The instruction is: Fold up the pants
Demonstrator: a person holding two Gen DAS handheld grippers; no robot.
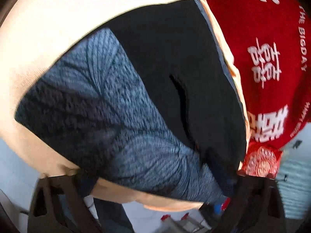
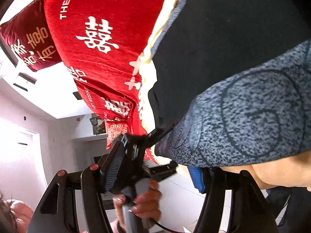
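The pants (image 1: 124, 104) lie spread on a peach cushion (image 1: 44, 38), one part black (image 1: 175, 48) and one part heathered blue-grey. My left gripper (image 1: 157, 178) points down at their near edge, its dark fingers (image 1: 54, 198) set wide with the blue-grey cloth running between them, unpinched. In the right wrist view the same pants (image 2: 243, 112) fill the right side. My right gripper (image 2: 155, 174) is open, its blue pads (image 2: 196, 178) just under the cloth's edge. Between them a hand (image 2: 143, 202) holds the left gripper (image 2: 151, 137), whose black head reaches the black cloth's corner.
A red blanket with white characters (image 1: 272, 58) lies against the pants' far side and also shows as the red blanket (image 2: 101, 44) in the right wrist view. A red pillow (image 2: 29, 40) sits beyond it. White floor and walls (image 2: 29, 136) lie past the cushion's edge.
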